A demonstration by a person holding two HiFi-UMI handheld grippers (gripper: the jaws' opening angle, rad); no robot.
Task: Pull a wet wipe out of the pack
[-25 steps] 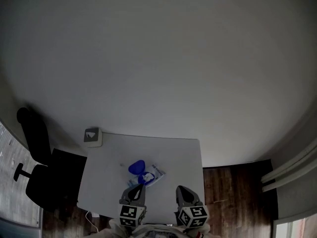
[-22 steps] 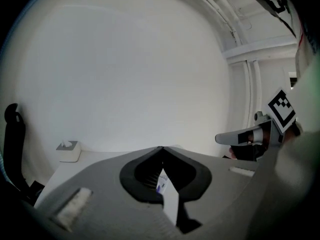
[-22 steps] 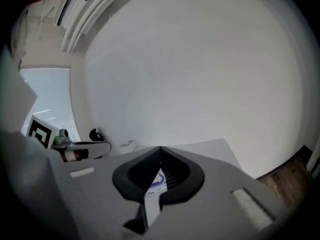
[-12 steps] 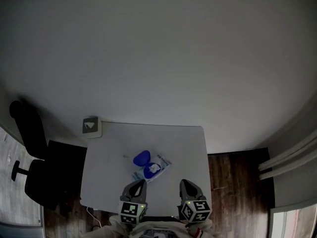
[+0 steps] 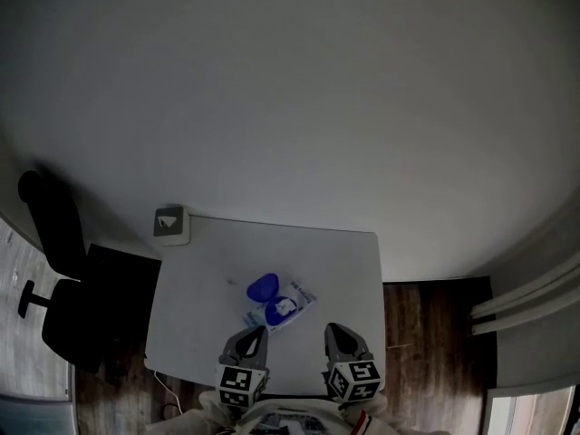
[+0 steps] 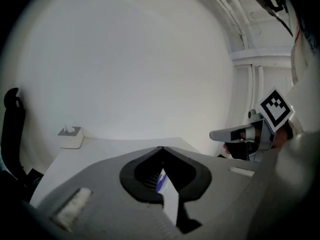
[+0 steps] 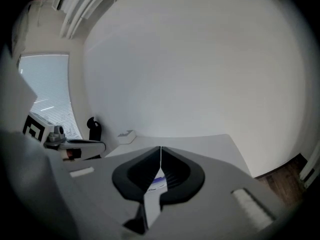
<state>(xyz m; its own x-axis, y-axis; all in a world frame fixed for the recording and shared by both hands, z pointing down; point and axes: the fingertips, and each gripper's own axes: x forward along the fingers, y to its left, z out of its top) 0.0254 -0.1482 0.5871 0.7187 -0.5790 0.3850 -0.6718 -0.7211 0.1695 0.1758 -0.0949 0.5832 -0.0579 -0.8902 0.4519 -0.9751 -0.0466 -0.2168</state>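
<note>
The wet wipe pack (image 5: 288, 308) lies on the white table (image 5: 344, 270) with its blue lid (image 5: 263, 286) flipped open toward the far left. A white wipe tip shows in the pack's opening. My left gripper (image 5: 256, 332) hovers just short of the pack at the table's near edge, jaws shut and empty. My right gripper (image 5: 333, 329) is level with it, to the pack's right, also shut and empty. In the left gripper view the jaws (image 6: 161, 147) meet at the tips, and a sliver of the pack (image 6: 160, 181) shows below them. The right gripper view shows the same (image 7: 160, 147).
A white tissue box (image 5: 170, 223) stands at the table's far left corner. A black office chair (image 5: 54, 270) and a dark cabinet (image 5: 113, 311) stand left of the table. Dark wood floor (image 5: 426, 333) lies to the right. A plain white wall rises behind.
The head view has shifted a little. Both grippers have sunk slightly and sit a bit farther back from the pack. The pack lies where it was, lid still open.
</note>
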